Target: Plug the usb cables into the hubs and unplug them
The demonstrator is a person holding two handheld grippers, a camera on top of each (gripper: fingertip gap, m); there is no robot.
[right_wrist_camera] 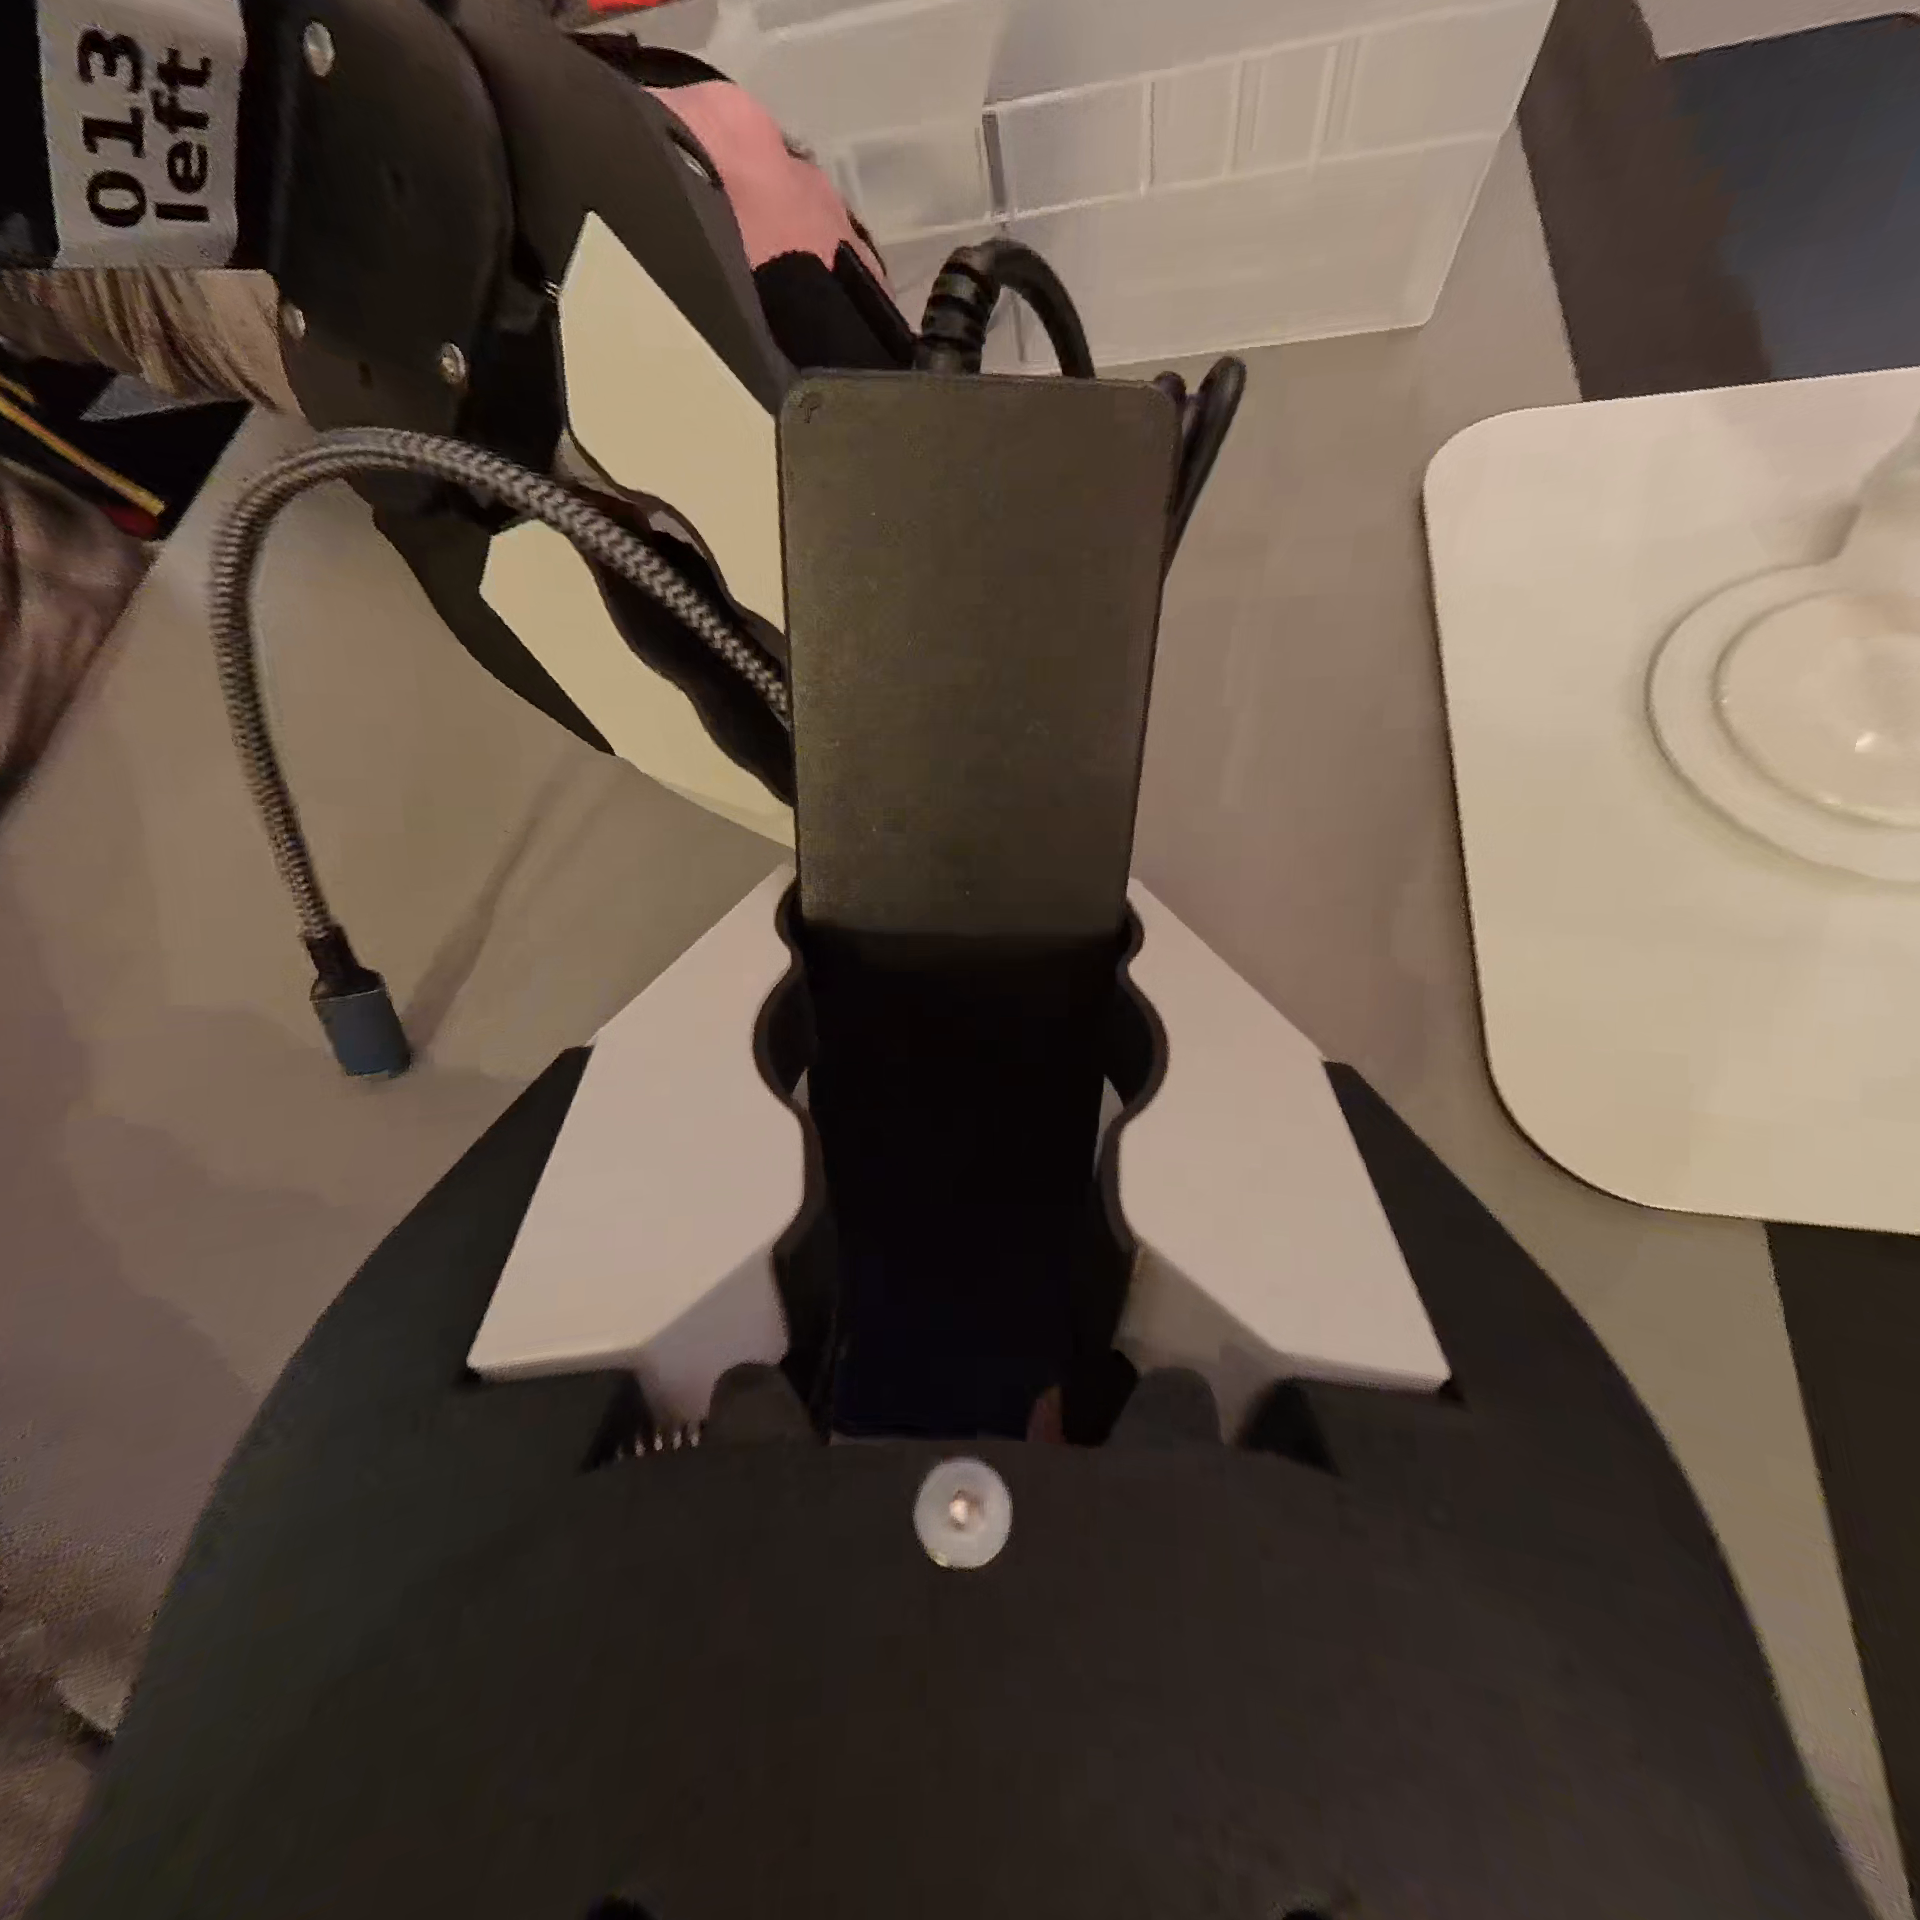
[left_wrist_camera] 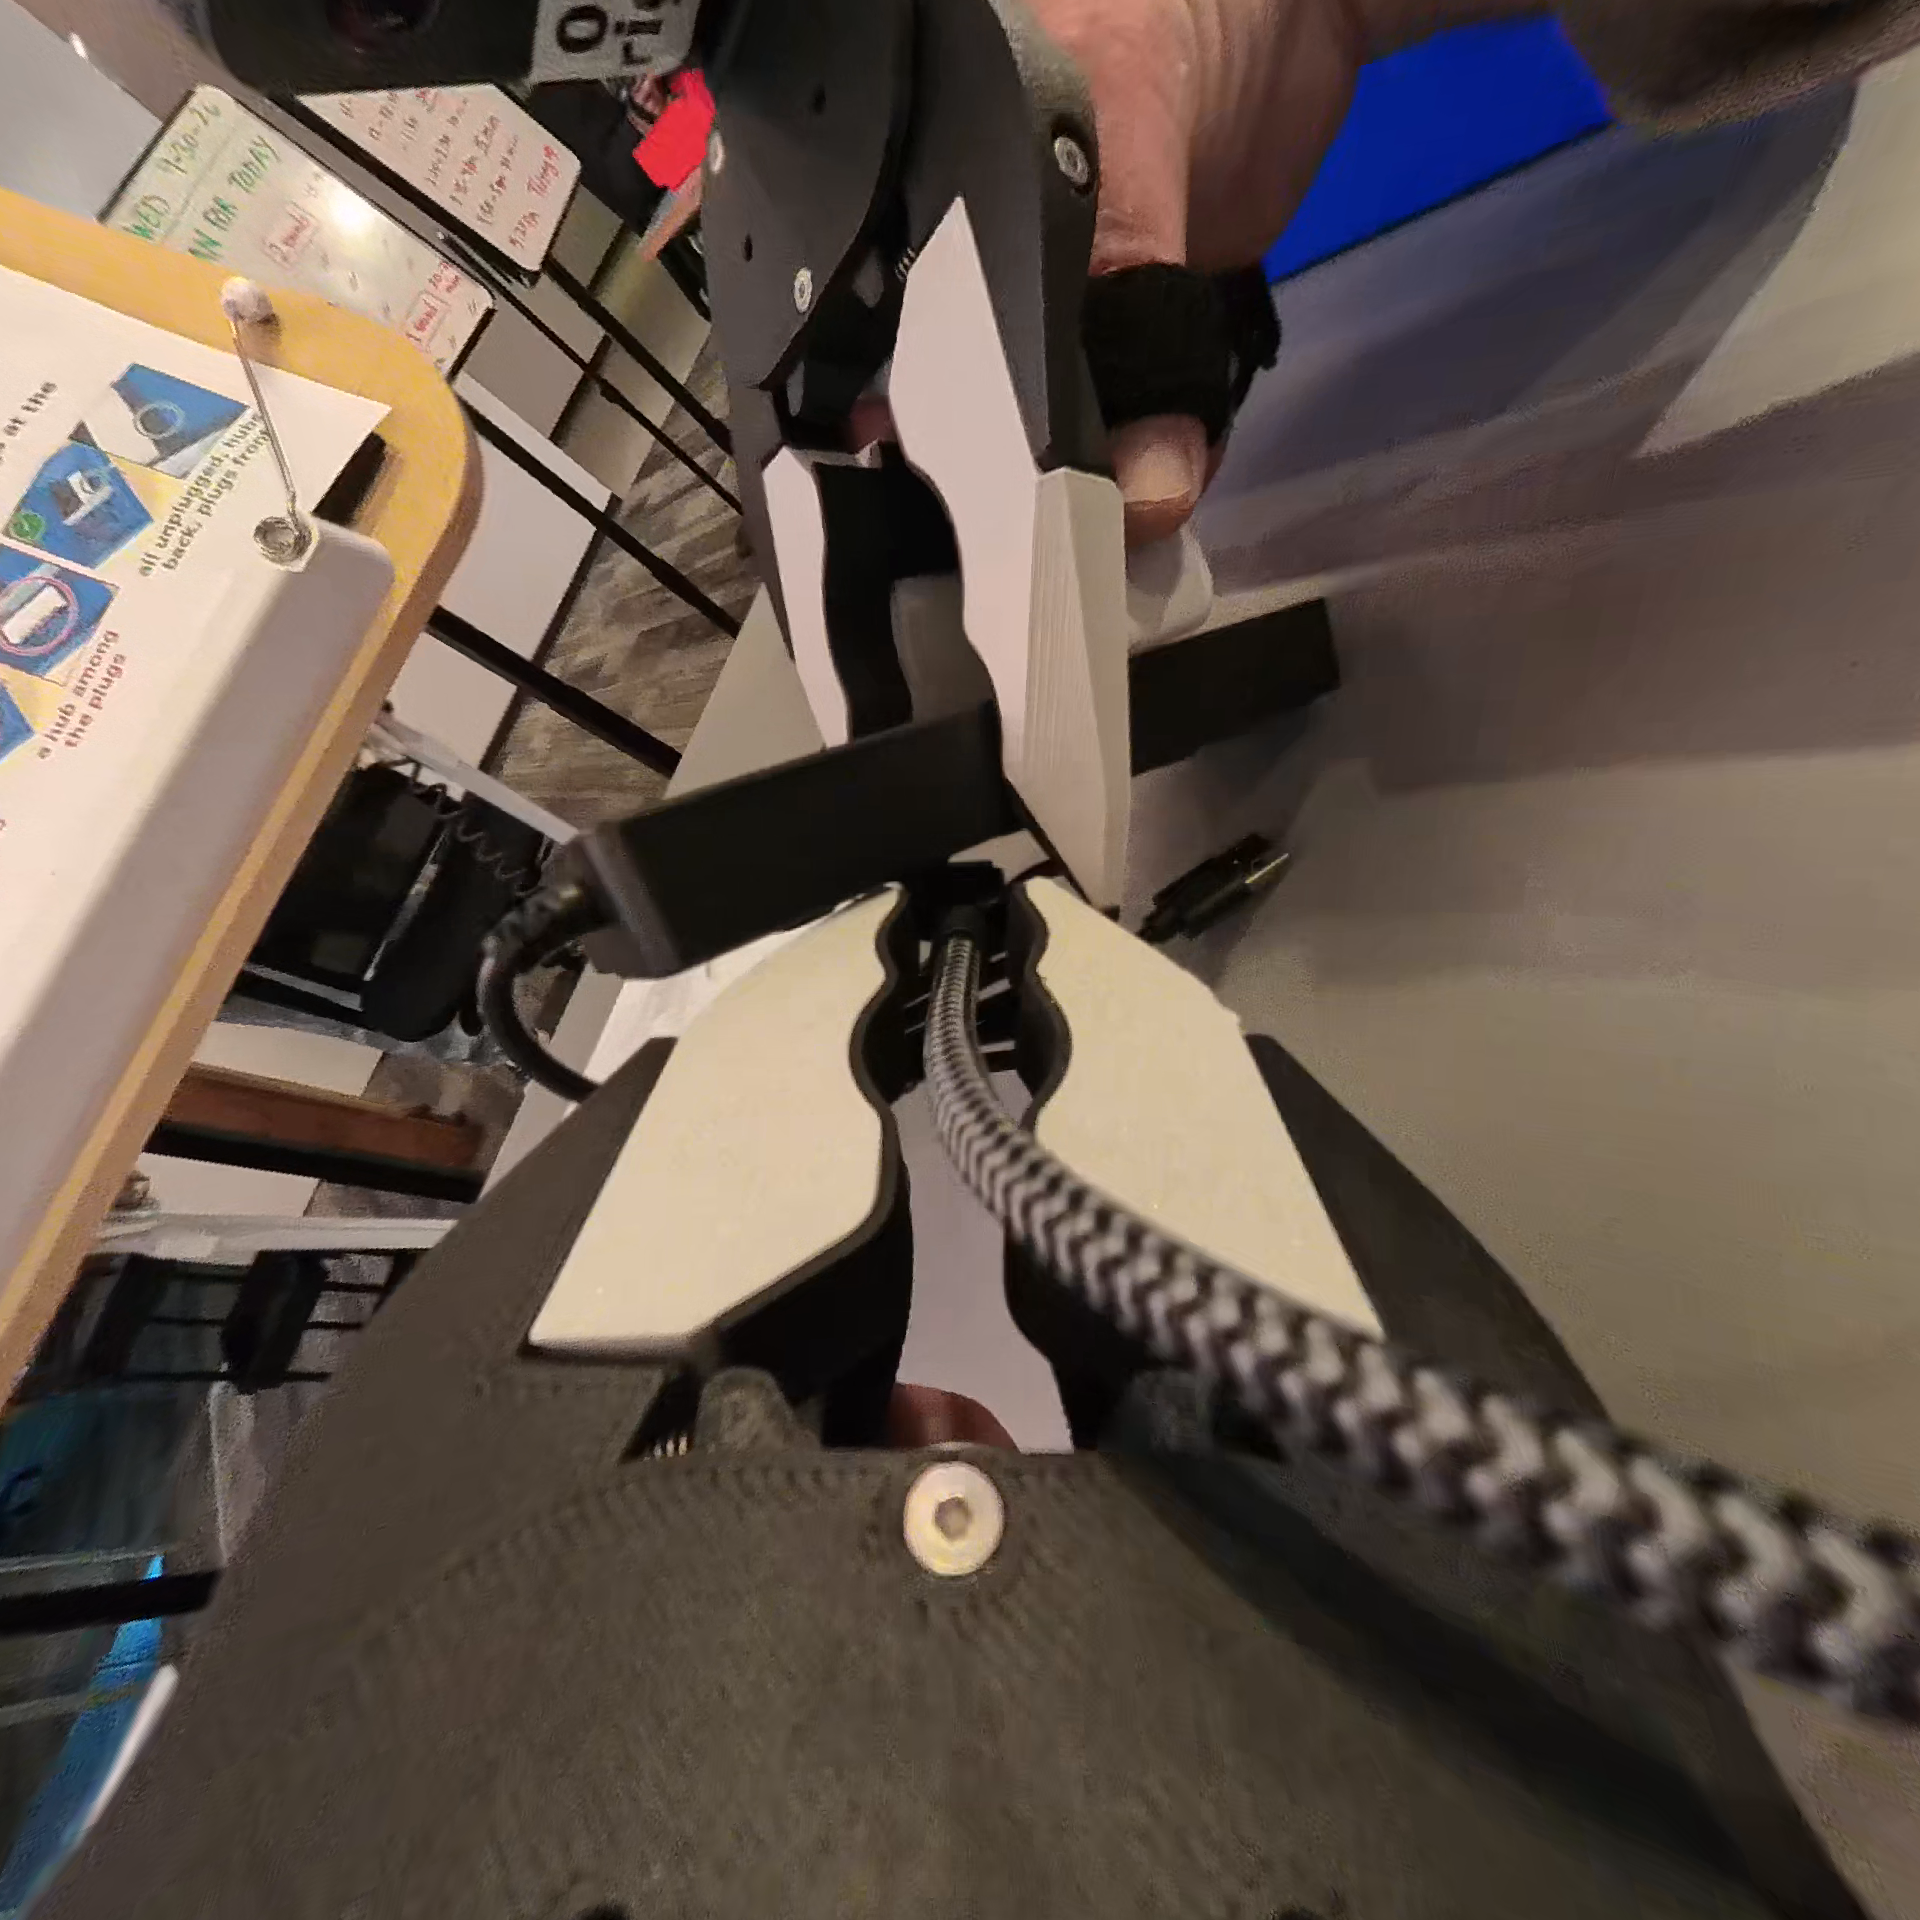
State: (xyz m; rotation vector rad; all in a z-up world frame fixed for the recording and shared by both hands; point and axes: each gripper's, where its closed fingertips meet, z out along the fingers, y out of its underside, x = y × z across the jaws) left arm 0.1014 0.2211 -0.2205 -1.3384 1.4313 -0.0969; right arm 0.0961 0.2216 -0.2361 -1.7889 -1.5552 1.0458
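Hub was the big black box in the middle of the right wrist view, and the right tool held its near end tight between two white fingers. It stuck out away from the camera, up off the grey desk. A thick black cord came out of its far end, near the top of the frame. In the left wrist view the same hub lay across the middle of the frame, with the right tool coming down on it from the top. A hand held that tool at the upper right.

Next in size was the striped cable. It ran from the lower right of the left wrist view up to the middle. The left tool was closed on the cable's black plug, right at the side of the hub. I could not tell if the plug was all the way in. In the right wrist view the left tool sat at the left of the hub, and the cable looped down from it.

A white pad lay on the desk at the right of that view. The cable's other end rested on the desk at the left. A small black plug lay on the desk right of the middle in the left wrist view.
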